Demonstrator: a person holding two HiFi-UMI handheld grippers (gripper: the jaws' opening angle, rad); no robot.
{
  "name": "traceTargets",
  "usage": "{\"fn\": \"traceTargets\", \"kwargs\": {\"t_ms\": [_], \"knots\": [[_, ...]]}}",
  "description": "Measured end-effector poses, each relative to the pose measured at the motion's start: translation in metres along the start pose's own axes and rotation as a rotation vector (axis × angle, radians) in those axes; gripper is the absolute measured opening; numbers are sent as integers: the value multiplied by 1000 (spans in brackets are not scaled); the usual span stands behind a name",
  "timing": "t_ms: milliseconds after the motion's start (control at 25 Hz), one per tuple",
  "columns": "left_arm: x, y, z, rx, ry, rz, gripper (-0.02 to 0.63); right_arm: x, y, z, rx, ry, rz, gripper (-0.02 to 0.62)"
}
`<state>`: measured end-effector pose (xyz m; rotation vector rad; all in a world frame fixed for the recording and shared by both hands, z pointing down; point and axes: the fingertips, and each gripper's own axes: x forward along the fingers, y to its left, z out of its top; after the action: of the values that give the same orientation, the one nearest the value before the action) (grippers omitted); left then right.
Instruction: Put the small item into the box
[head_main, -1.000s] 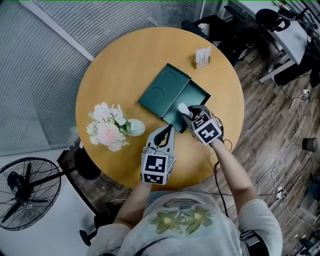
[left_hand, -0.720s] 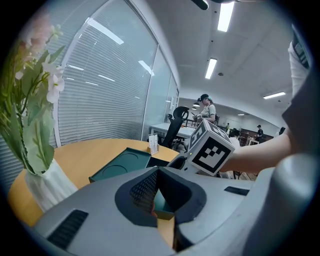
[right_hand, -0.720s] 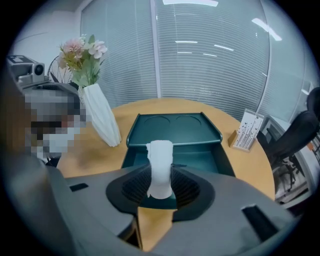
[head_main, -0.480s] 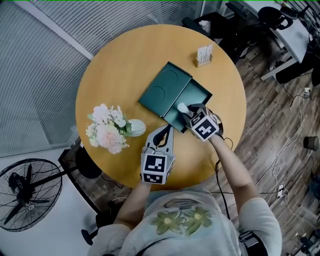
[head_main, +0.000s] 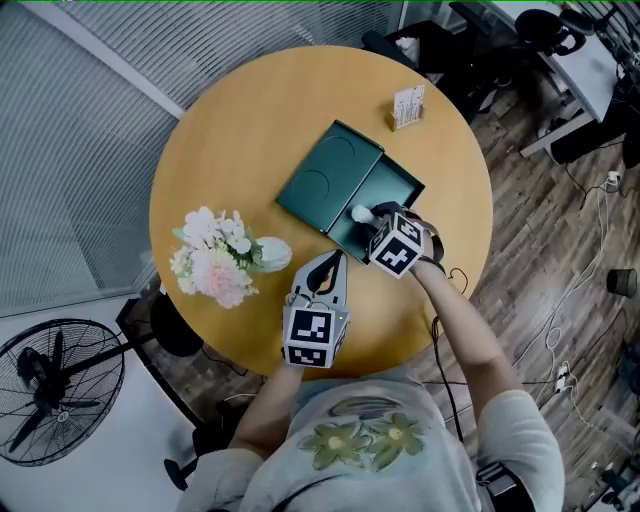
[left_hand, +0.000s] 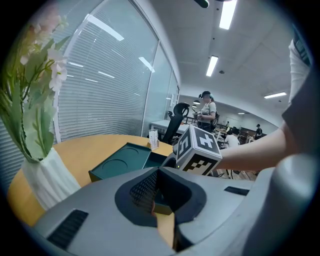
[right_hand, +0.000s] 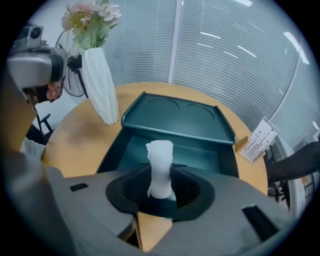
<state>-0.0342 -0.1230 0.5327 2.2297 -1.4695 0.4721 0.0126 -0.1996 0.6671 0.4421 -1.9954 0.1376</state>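
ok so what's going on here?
A person works two hand-held grippers at a round table. The right gripper is shut on a small white item, held upright over the open green box and not yet released. The lid sits pushed off to one side of the box. The left gripper hovers shut and empty near the table edge, next to the vase.
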Motion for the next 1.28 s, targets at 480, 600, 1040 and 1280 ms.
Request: {"fn": "traceTargets", "kwargs": {"t_ms": [480, 600, 1040, 1280], "knots": [[1, 3, -7, -20, 11, -10, 0, 15, -3, -11, -100, 87, -32, 130], [2, 3, -11, -23, 19, -11, 0, 17, -5, -10, -105, 82, -46, 132], [1, 6, -10, -25, 24, -7, 0, 24, -4, -10, -111, 83, -37, 132], [1, 6, -13, -30, 30, -8, 0, 26, -4, -10, -122, 76, -45, 133]]}}
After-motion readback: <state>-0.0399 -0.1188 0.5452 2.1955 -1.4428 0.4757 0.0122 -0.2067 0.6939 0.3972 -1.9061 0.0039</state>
